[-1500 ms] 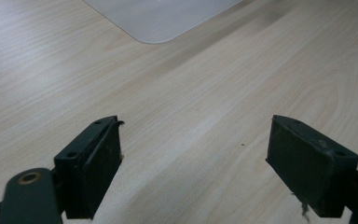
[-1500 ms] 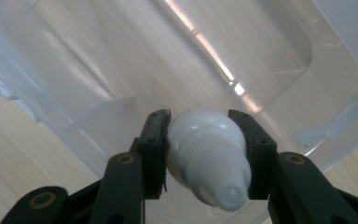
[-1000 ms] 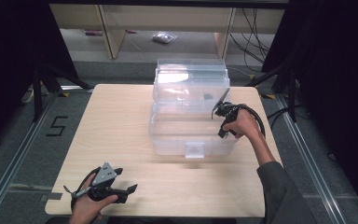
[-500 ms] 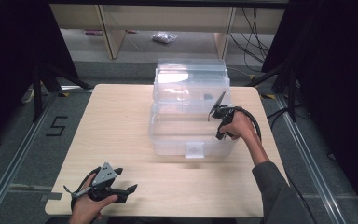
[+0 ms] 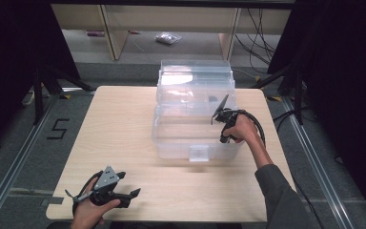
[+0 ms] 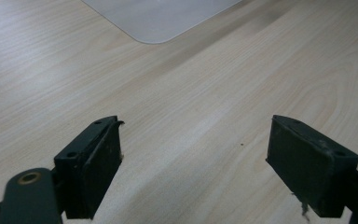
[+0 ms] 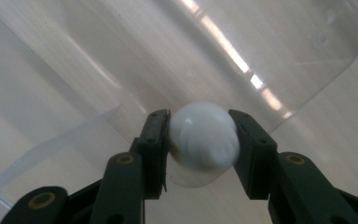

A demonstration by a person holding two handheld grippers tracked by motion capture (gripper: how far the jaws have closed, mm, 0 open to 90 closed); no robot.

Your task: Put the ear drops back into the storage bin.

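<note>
Right gripper (image 5: 224,119) clamped on white ball (image 7: 204,135) over clear bin (image 5: 195,114), poised apparently for dropping in; left gripper (image 6: 193,163) wide open, empty, parked well short of bin.

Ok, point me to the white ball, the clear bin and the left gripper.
white ball (image 7: 204,135): right gripper view, its front face, between the right gripper's fingers.
clear bin (image 5: 198,153): high view, front latch.
left gripper (image 5: 132,192): high view, between its open fingertips.
</note>
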